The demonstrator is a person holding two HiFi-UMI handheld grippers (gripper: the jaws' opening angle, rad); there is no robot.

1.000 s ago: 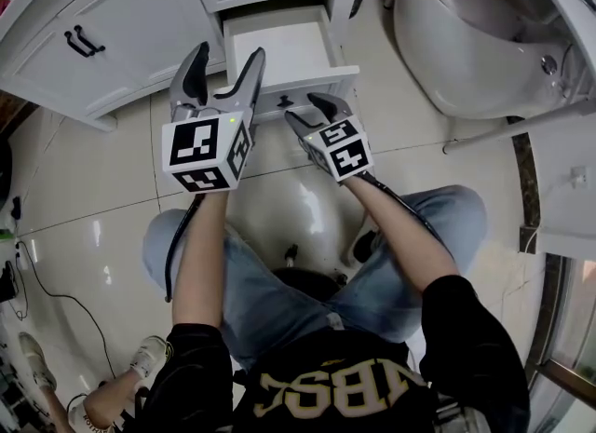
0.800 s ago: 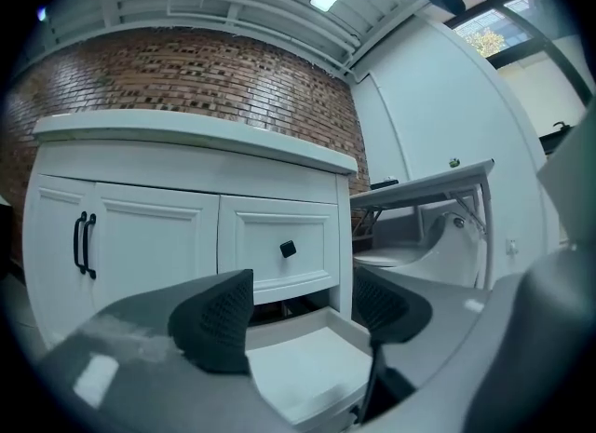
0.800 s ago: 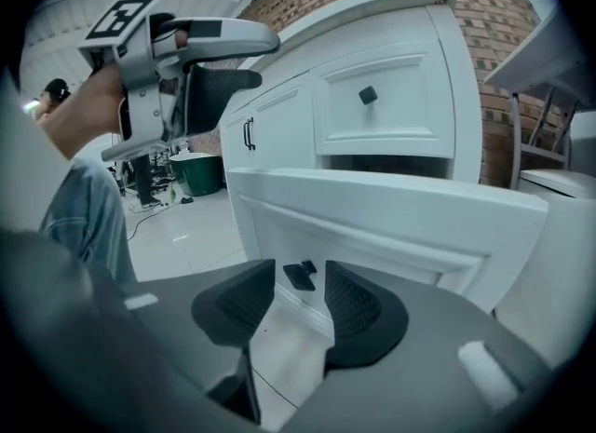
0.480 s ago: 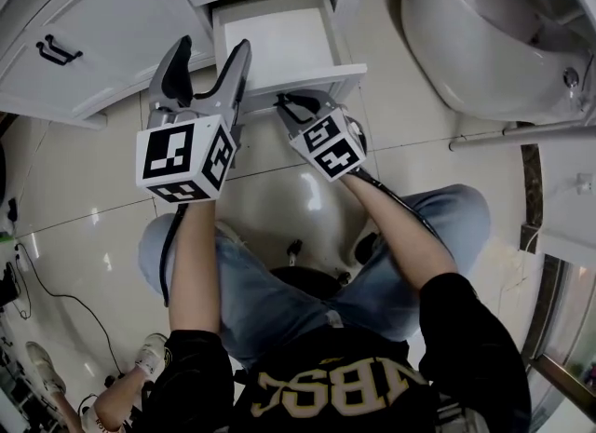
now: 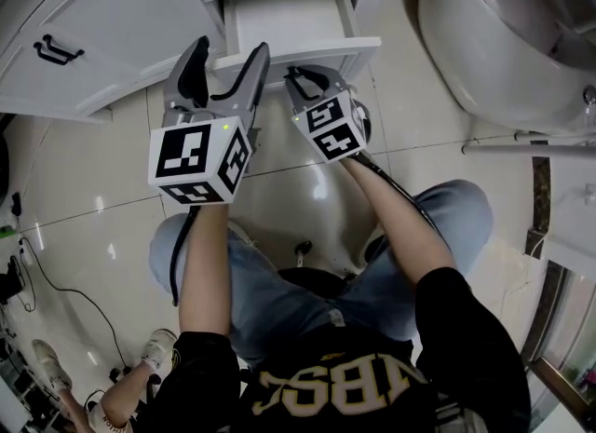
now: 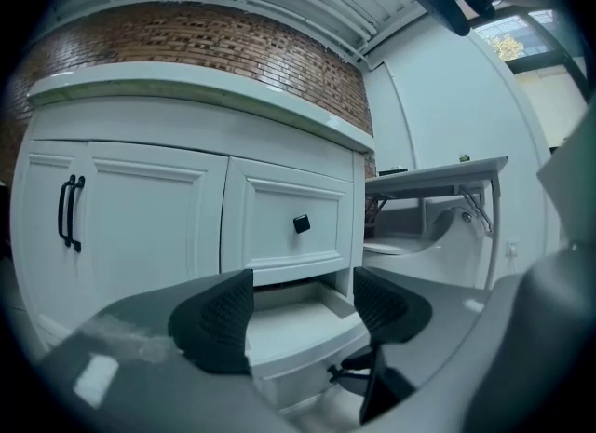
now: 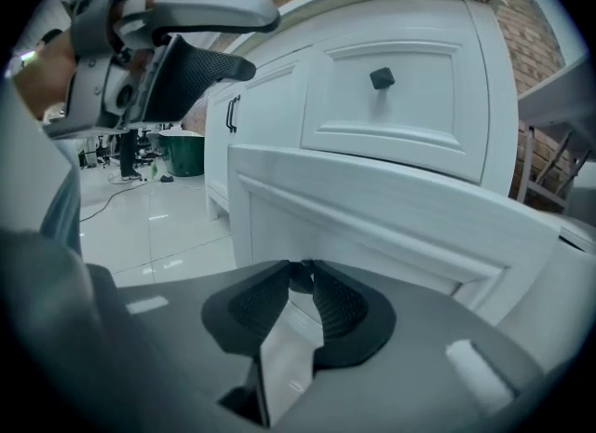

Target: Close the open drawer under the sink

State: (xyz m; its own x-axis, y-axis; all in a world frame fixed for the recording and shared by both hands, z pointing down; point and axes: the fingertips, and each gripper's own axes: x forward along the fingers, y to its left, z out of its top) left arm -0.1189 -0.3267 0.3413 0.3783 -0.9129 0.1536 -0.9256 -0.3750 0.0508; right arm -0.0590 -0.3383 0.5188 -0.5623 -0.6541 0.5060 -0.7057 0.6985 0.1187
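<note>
The white bottom drawer (image 5: 291, 14) of the vanity stands pulled out, its front panel (image 7: 391, 222) facing me. My right gripper (image 5: 298, 77) is shut on the small black knob (image 7: 300, 276) at the middle of that panel, which shows between the pad tips in the right gripper view. My left gripper (image 5: 228, 57) is open and holds nothing. It hovers over the drawer's front left corner, and in the left gripper view its pads (image 6: 216, 319) frame the drawer's inside (image 6: 289, 315).
Above the open drawer sits a closed drawer with a black knob (image 6: 301, 224). Cabinet doors with black handles (image 5: 51, 49) are to the left. A white toilet (image 5: 494, 21) stands close on the right. My knees and a stool are below the grippers on the glossy tile floor (image 5: 84, 189).
The right gripper's jaws went from open below the knob to shut on it. Both grippers moved closer to the cabinet.
</note>
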